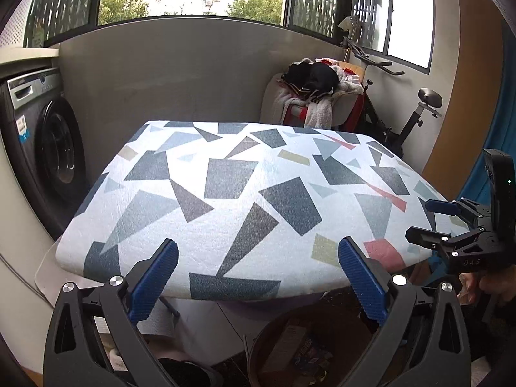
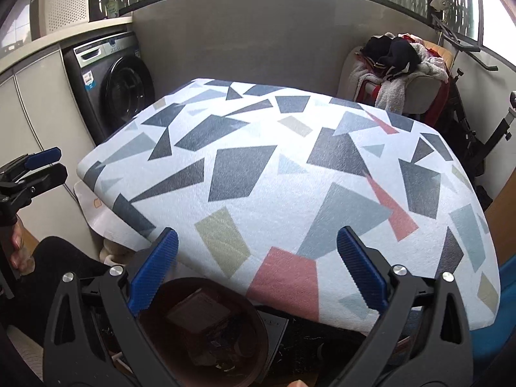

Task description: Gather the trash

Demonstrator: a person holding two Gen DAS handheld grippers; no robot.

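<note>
- Your left gripper (image 1: pixel 258 277) hangs with its ribbed blue pads spread wide and nothing between them, above the near edge of the table (image 1: pixel 225 174); it looks parked, not working.
- Your right gripper (image 2: pixel 258 271) is likewise spread and empty, over the same near edge, toward the table's right corner.
- The bin (image 2: pixel 206 329), a round, dark brown, smooth-walled tub, stands on the floor just below the near edge, between the two grippers, probably so that trash can be dropped straight in.
- The trash (image 2: pixel 196 312) lies inside it: a flat brown cardboard piece and small printed wrappers, crumpled and hard to tell apart.
- The table's cloth is soft, nubbly white fabric printed with grey, blue, pink and olive angular shapes; I see no trash on it, so the collecting looks finished.
</note>
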